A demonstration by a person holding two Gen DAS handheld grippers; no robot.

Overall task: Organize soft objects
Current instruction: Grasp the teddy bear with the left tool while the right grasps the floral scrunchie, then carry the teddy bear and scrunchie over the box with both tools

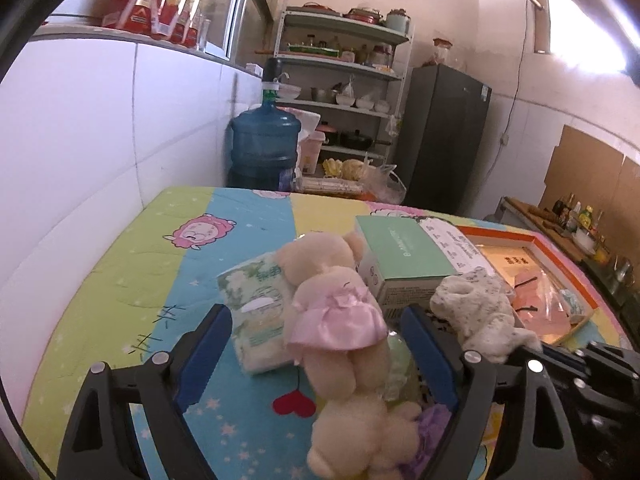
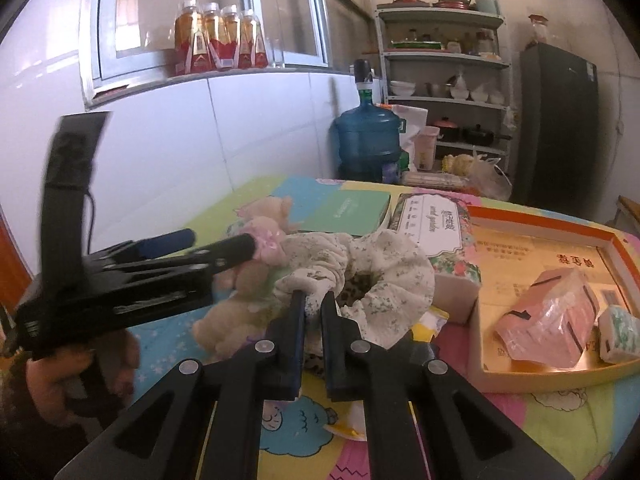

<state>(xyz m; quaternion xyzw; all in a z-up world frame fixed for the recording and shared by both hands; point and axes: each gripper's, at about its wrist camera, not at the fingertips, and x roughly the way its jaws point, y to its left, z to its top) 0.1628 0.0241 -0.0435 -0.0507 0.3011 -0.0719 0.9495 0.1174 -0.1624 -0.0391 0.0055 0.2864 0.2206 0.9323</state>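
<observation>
Sorting half done: two soft packs boxed, scrunchie and teddy not yet.

The orange-rimmed box point(image 2: 536, 236) holds a pink tissue pack point(image 2: 548, 316) and a green one. The right gripper point(image 2: 313, 298) pinches the floral scrunchie point(image 2: 384, 268); the left gripper point(image 1: 316, 320), spread wide, straddles the teddy bear point(image 1: 336, 304) (not gripped) on the table.

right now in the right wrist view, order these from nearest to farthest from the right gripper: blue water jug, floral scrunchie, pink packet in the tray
1. floral scrunchie: pinched in the right gripper jaws.
2. pink packet: to the right, inside the orange-rimmed tray.
3. blue water jug: off the table's far end, by the shelf.
</observation>
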